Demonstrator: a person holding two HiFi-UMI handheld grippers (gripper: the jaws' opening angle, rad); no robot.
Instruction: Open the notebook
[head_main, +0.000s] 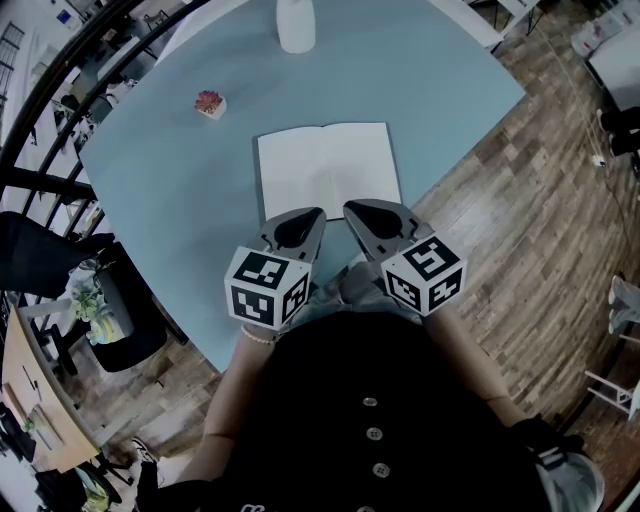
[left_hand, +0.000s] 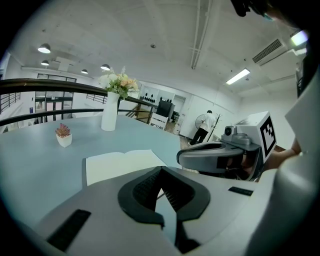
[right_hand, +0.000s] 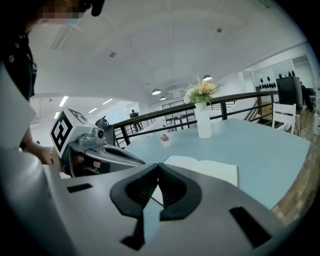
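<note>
Head view shows me both grippers held side by side in front of the person's torso, each sloping gently down toward the surface (head_main: 180, 170), noses angled in so the tips nearly meet. The left gripper (head_main: 319, 212) and right gripper (head_main: 347, 207) both end right at the near edge of the notebook (head_main: 325, 165); whether either tip touches the paper I cannot tell from here. The marker cubes sit at the rear of each tool, and the forearms run back from them to either side of the body, a bead bracelet (head_main: 256, 336) on the left wrist.

The notebook lies flat and already open on the surface, two blank white pages up, its spine running away from the person. Beyond it stand a white vase (head_main: 296, 25) at the far edge and a small potted plant (head_main: 209, 103) off to the left, both well apart from the notebook.

In the left gripper view, the left gripper (left_hand: 161, 171) has its jaws together at the tips with nothing between them; the notebook (left_hand: 120, 164) lies just ahead.

In the right gripper view, the right gripper (right_hand: 159, 166) is likewise closed and empty, the notebook (right_hand: 200, 167) just beyond its nose.
</note>
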